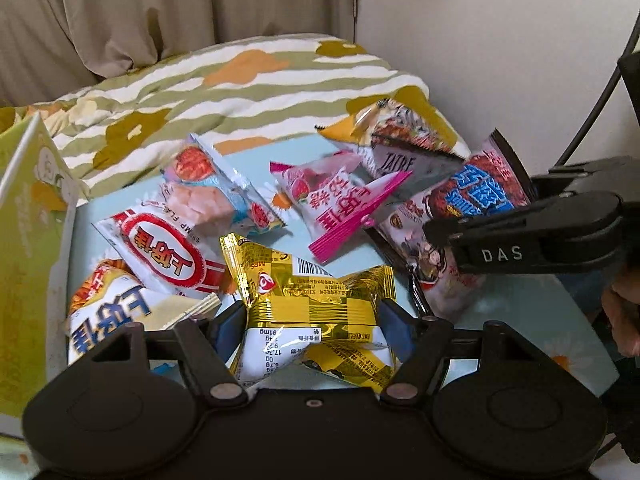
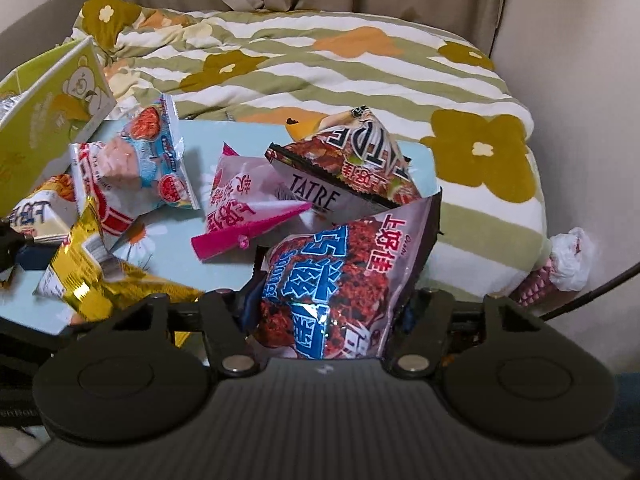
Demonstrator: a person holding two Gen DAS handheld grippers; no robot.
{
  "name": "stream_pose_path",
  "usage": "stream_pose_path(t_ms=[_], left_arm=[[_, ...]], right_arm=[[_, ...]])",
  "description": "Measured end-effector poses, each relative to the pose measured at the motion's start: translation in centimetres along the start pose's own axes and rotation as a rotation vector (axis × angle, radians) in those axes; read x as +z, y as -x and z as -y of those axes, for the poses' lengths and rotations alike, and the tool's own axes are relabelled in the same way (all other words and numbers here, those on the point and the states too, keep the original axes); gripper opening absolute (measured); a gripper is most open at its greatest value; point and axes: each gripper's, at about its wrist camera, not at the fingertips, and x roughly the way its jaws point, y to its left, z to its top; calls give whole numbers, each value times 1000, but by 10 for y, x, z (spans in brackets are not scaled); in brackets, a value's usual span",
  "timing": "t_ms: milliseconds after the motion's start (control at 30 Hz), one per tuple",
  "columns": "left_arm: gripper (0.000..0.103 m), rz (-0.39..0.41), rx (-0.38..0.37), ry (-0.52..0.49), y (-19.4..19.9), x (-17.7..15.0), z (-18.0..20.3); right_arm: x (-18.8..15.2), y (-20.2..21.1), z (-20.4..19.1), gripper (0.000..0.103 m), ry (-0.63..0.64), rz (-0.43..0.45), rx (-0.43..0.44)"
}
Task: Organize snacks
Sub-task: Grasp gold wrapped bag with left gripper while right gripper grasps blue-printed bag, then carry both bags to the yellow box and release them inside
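The left gripper (image 1: 314,330) is closed on a yellow foil snack packet (image 1: 312,304). The right gripper (image 2: 326,312) is closed on a chocolate snack bag (image 2: 336,276), above the light-blue surface (image 2: 224,136) where other snack packets are scattered.

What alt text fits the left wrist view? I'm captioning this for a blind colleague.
The left gripper is shut on a gold snack packet above a pale blue table strewn with snack bags. At right, the right gripper grips a purple chocolate snack bag; a green box stands at left, a flowered quilt behind.
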Motion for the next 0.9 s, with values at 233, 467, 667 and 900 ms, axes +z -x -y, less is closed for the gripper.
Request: stream_pose_path(t_ms=[233,467,667,900], left_arm=[[74,74,28,24,47,-4,2],[74,175,132,113,107,-9,-28],[74,229,243,203,149,-12,-76],[74,294,330,267,185,-5,-155]], right_arm=[[2,47,1,76,-31,54,26],[25,82,-25,76,23,114,100],[59,101,-72,76,86,191,184],[108,107,-149,76,123,252,296]])
